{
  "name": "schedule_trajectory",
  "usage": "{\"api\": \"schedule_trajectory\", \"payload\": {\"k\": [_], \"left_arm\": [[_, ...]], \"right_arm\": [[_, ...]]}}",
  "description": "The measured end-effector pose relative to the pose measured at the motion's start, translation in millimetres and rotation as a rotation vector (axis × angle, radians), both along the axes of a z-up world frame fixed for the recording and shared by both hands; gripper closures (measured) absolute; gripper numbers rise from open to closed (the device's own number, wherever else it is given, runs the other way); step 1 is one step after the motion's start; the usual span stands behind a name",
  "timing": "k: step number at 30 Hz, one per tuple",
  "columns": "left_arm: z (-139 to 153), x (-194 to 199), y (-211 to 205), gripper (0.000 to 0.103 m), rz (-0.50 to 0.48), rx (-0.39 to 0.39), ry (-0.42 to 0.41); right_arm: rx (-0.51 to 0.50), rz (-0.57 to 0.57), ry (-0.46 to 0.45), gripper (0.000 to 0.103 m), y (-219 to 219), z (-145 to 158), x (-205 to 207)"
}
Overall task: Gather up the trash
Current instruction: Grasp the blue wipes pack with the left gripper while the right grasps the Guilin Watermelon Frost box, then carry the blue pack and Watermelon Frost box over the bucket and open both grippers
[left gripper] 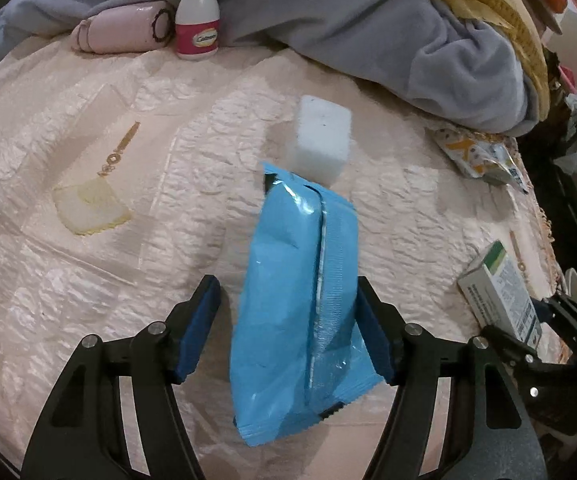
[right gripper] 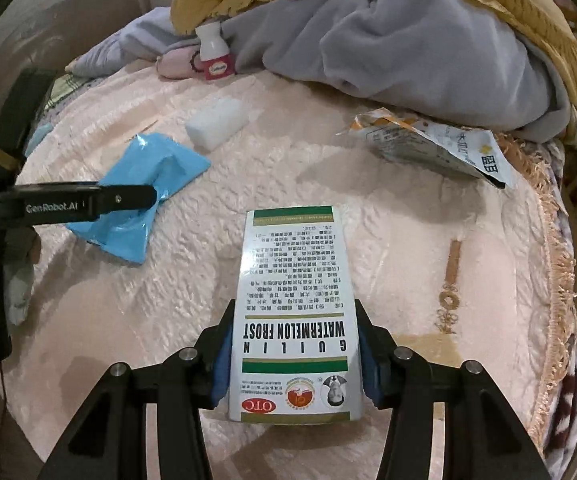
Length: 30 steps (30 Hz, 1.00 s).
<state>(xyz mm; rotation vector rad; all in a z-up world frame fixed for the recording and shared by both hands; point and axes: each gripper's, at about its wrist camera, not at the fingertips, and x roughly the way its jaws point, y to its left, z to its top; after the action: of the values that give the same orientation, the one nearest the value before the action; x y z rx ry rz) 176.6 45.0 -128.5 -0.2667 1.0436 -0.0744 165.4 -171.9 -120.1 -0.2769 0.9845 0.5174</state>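
On the pink quilted bedspread (left gripper: pixel 88 280), mid-bed, the left gripper (left gripper: pixel 288 328) straddles a blue wrapper (left gripper: pixel 292 300): right pad touching it, left pad w/ a gap, so jaws spread, not clamped. Wrapper's near end is partly hidden btwn the fingers. Near the bed's right edge, the right gripper (right gripper: pixel 294 360) is clamped on a medicine box (right gripper: pixel 296 312), label reading "Guilin Watermelon Frost". White foam block (left gripper: pixel 320 140) sits just beyond the wrapper. Torn snack packet (right gripper: pixel 428 144) lies by the grey blanket (right gripper: pixel 408 40); its far end is tucked under. Pill bottle (left gripper: pixel 197 16) label is too blurred to read.
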Motion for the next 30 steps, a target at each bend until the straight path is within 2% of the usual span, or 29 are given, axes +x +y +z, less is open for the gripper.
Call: {"api": "schedule_trajectory", "payload": {"k": [1, 3, 6, 14, 30], "left_arm": [[1, -3, -1, 0.062, -0.008, -0.007, -0.002], [5, -10, -6, 0.069, -0.025, -0.007, -0.014], [16, -23, -12, 0.072, -0.041, -0.006, -0.056], [40, -49, -35, 0.072, -0.077, -0.013, -0.100], [77, -95, -93, 0.073, -0.150, 0.019, -0.174]], "right_arm": [[0.001, 0.000, -0.006, 0.054, 0, 0, -1], [0.013, -0.004, -0.012, 0.054, -3, 3, -3], [0.041, -0.012, -0.047, 0.054, -9, 13, -14], [0.112, -0.053, -0.069, 0.054, -27, 33, -48], [0.151, -0.118, -0.119, 0.054, -54, 60, -92]]}}
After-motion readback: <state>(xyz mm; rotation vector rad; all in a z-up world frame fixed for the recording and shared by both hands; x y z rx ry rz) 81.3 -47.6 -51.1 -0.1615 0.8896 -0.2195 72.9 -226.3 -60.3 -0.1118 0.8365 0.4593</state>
